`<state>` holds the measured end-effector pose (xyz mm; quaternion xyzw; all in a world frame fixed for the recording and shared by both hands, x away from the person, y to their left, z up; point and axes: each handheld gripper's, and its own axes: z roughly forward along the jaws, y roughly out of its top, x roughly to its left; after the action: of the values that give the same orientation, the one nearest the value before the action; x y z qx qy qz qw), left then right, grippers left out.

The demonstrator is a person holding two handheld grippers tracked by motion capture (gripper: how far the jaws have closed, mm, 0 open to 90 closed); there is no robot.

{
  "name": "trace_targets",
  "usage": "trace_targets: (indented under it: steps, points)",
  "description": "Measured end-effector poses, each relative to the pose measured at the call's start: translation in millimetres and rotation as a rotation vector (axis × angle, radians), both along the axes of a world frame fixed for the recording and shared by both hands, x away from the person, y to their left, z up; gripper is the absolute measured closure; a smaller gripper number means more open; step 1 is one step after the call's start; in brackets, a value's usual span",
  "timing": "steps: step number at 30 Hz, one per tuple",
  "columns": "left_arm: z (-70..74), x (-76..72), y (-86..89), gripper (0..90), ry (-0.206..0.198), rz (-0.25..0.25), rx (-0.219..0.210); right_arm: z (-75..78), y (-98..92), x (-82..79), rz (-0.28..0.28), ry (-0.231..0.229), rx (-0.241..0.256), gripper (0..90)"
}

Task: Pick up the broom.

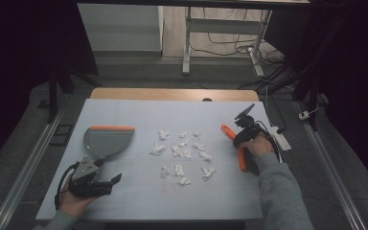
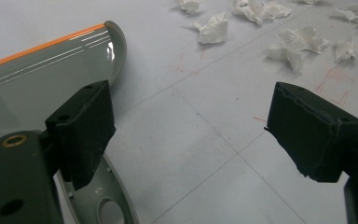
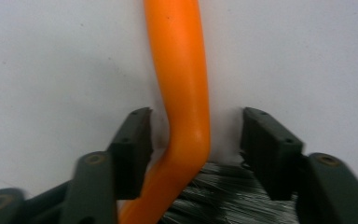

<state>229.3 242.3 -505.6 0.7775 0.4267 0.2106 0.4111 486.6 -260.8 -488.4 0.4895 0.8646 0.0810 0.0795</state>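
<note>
Fingers [image 3: 133,149] of the right gripper [image 3: 196,149] stand open astride the orange brush handle [image 3: 184,79] near the desk's [image 1: 139,201] right edge, the left gripper [image 2: 191,135] open beside the dustpan [image 1: 108,140], so closing off-centre could let the curved handle twist free.

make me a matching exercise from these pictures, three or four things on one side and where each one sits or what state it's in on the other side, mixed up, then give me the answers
Things:
1. dustpan
2. paper scraps
3. brush
4. left gripper

Places or states:
A. scattered over the middle of the table
B. orange handle lying between the open jaws of the right gripper
C. open, holding nothing, by the dustpan's handle
D. grey with an orange edge, lying on the left part of the table

Pairs: 1-D, 2-A, 3-B, 4-C
</note>
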Motion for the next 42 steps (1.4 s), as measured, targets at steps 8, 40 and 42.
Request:
trace_targets:
  steps: [8,40,42]
  points:
    - [-0.3,-1.5,0.5,15.8,0.002,0.001,0.001,1.8,8.9,-5.0,-0.045,0.018,-0.018,68.7]
    - [3.9,-2.3,-8.9,15.9,-0.025,-0.014,0.005,109.9,20.4,-82.3,0.075,-0.397,0.758,69.2]
    - [4.6,-2.1,-9.8,15.9,-0.028,-0.015,0.004,108.9,26.6,-86.0,0.078,-0.422,0.776,69.1]
